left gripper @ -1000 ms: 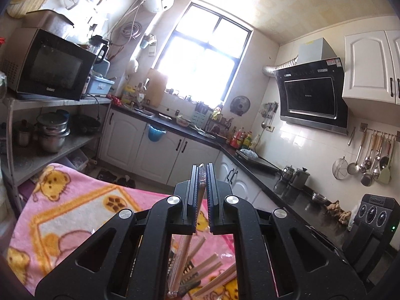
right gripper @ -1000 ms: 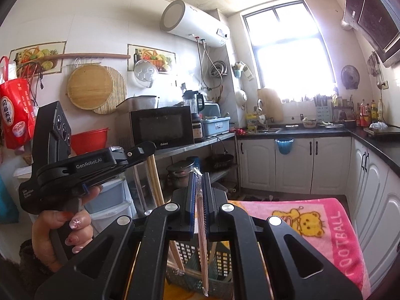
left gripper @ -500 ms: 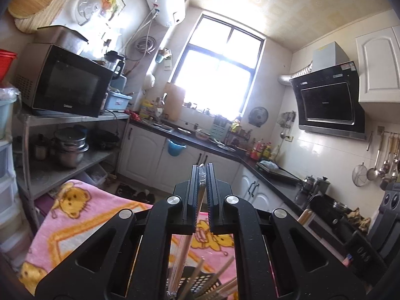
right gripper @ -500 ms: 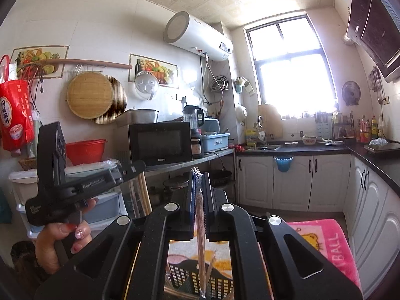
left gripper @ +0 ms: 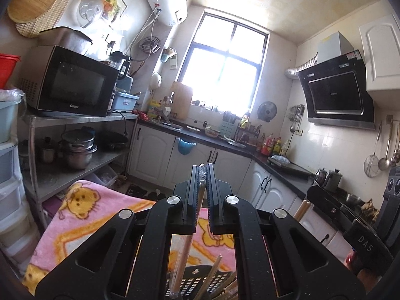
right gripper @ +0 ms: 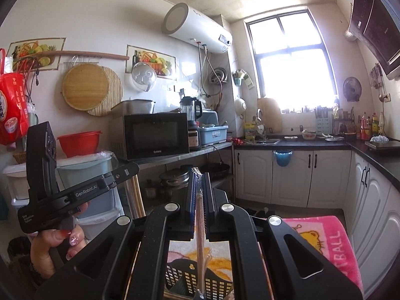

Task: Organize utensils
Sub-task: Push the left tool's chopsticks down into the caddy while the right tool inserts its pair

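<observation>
My left hand-held gripper (left gripper: 203,190) is pinching a plastic-wrapped pair of chopsticks (left gripper: 193,215), held upright between the pressed-together jaws. My right hand-held gripper (right gripper: 199,195) is pinching a second wrapped pair of chopsticks (right gripper: 200,227) in the same upright manner. The lower ends of both pairs hang over a black perforated basket (right gripper: 217,278), which holds several loose chopsticks (left gripper: 212,275) leaning at angles.

The basket stands on a surface covered by a pink cloth (left gripper: 82,215) printed with yellow bears; the right wrist view shows the word "FOOTBALL" along its edge.

In the right wrist view, my left hand (right gripper: 53,247) grips the handle of the left unit, at the left of the frame.

Room layout, outward from the surface:
- A metal shelf rack (left gripper: 75,120) stands at the left. A black microwave (left gripper: 67,82) sits on its top level; stacked pots (left gripper: 77,147) sit on the level below.
- White cabinets (right gripper: 292,177) with a dark countertop (right gripper: 300,145) run under a bright window (left gripper: 222,67) and turn along the right wall.
- A white water heater (right gripper: 197,28) is mounted high beside the window.
- A black range hood (left gripper: 337,92) hangs on the right wall, with ladles (left gripper: 385,150) hung below it.
- Round bamboo boards (right gripper: 87,87) and a red bag (right gripper: 11,107) hang on the left wall.
</observation>
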Action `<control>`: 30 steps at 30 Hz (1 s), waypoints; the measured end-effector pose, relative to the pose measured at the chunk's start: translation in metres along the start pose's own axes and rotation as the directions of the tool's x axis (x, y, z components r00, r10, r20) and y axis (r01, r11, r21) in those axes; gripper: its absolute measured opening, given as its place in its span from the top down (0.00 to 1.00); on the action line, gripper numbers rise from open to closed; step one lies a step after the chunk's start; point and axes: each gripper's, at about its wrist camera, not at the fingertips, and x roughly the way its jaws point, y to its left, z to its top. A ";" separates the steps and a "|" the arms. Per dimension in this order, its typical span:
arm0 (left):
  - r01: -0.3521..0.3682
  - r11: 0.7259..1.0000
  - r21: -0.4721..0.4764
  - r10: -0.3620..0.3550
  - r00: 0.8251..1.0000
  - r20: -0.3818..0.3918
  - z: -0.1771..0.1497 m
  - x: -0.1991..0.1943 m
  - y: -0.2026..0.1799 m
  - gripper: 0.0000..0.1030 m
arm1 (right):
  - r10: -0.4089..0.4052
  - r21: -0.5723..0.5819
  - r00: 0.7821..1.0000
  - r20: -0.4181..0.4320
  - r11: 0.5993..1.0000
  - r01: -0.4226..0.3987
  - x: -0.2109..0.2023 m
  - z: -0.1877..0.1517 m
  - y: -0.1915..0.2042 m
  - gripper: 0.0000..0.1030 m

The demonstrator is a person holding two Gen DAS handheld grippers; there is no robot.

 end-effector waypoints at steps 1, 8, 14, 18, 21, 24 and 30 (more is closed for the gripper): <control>-0.002 1.000 0.001 0.002 1.000 -0.003 -0.002 0.001 0.000 0.97 | -0.001 0.001 1.000 -0.001 1.000 0.001 0.000 -0.002 0.000 0.95; -0.012 1.000 0.001 0.012 0.999 -0.053 -0.022 0.011 0.005 0.97 | -0.004 0.000 1.000 -0.016 1.000 0.004 0.010 -0.014 0.000 0.95; -0.017 1.000 0.009 0.018 0.996 -0.093 -0.039 0.019 0.007 0.97 | -0.008 0.007 0.999 -0.041 1.000 0.008 0.019 -0.027 0.000 0.95; -0.020 1.000 0.008 0.020 0.994 -0.110 -0.047 0.022 0.009 0.97 | -0.008 0.011 0.998 -0.057 1.000 0.009 0.024 -0.034 0.000 0.95; -0.022 1.000 0.009 0.023 0.993 -0.119 -0.051 0.023 0.009 0.97 | -0.009 0.017 0.997 -0.072 1.000 0.011 0.028 -0.040 -0.001 0.95; -0.026 1.000 0.009 0.027 0.991 -0.131 -0.056 0.024 0.009 0.97 | -0.008 0.027 0.996 -0.088 1.000 0.011 0.031 -0.046 -0.001 0.95; -0.028 1.000 0.010 0.029 0.986 -0.164 -0.068 0.029 0.011 0.97 | -0.009 0.026 0.993 -0.122 1.000 0.012 0.037 -0.058 0.001 0.95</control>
